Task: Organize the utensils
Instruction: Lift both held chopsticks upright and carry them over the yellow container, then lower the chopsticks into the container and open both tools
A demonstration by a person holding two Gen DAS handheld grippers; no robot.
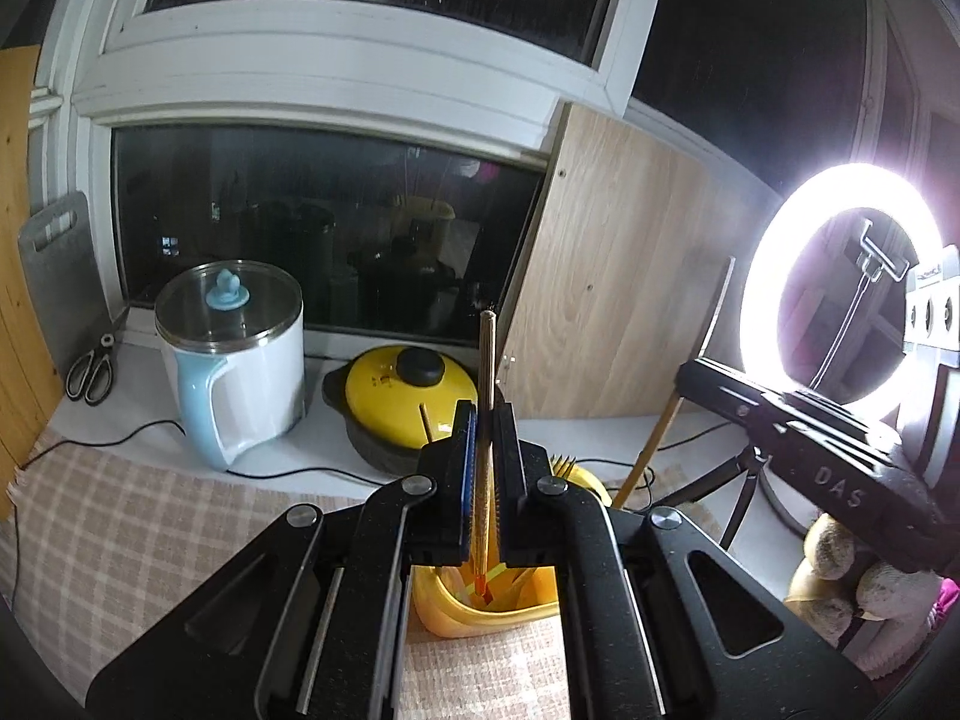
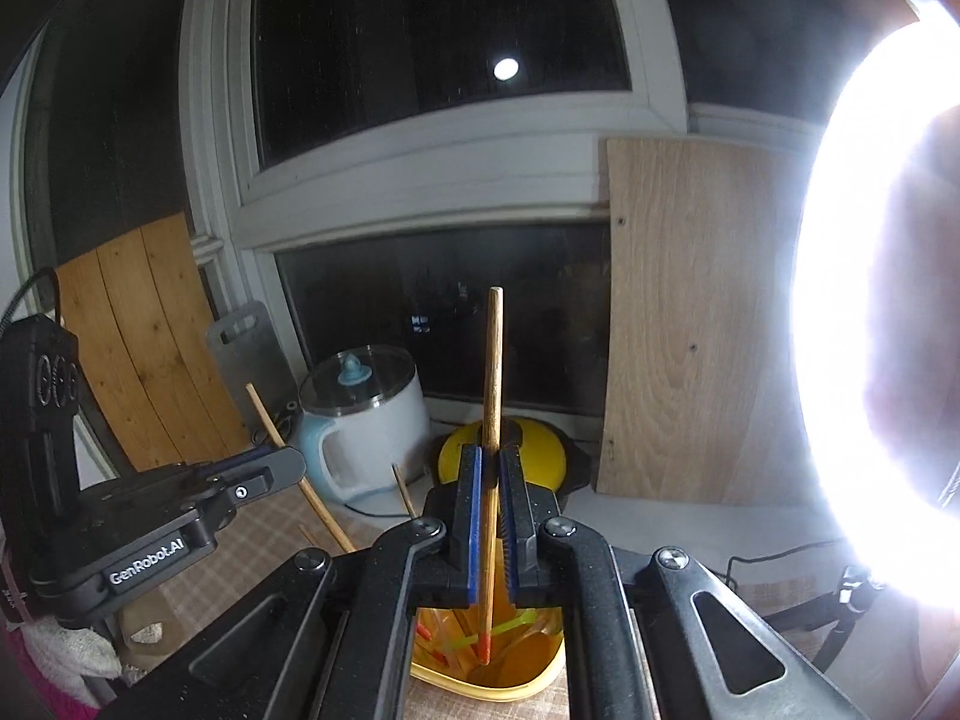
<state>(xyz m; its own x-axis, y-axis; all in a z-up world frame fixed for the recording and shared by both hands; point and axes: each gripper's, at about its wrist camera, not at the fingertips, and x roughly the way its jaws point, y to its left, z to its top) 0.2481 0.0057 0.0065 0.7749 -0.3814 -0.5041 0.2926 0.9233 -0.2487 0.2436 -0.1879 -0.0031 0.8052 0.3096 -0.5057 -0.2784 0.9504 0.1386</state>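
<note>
Left wrist view: pinching a wooden chopstick [image 1: 487, 354] upright between the blue pads of the left gripper [image 1: 486, 420], pads pressed against the stick on both sides. Hanging its reddish lower tip down inside the yellow holder [image 1: 433, 606] directly beneath the fingers, among other orange and yellow utensils already standing there.

Right wrist view: clamping a second chopstick [image 2: 493, 360] the same way in the right gripper [image 2: 492, 457], pads closed in on it with barely a sliver of gap showing, its red tip likewise reaching into the yellow holder [image 2: 480, 693].

Judging from this: sitting well into the job, with several pieces already in the holder and this pair at the point of being dropped in; letting go of both remaining to be done.

Moving outward: showing two more thin sticks [image 2: 401, 489] poking up just left of the right fingers, possibly waiting their turn, though not telling what they are resting in. Seeing no loose cutlery on the visible checked cloth [image 1: 120, 528].

Further back: standing near the window, a white kettle [image 1: 240, 360] and a yellow-lidded pot [image 1: 402, 396]; glaring at the right, a ring light [image 1: 768, 276].
</note>
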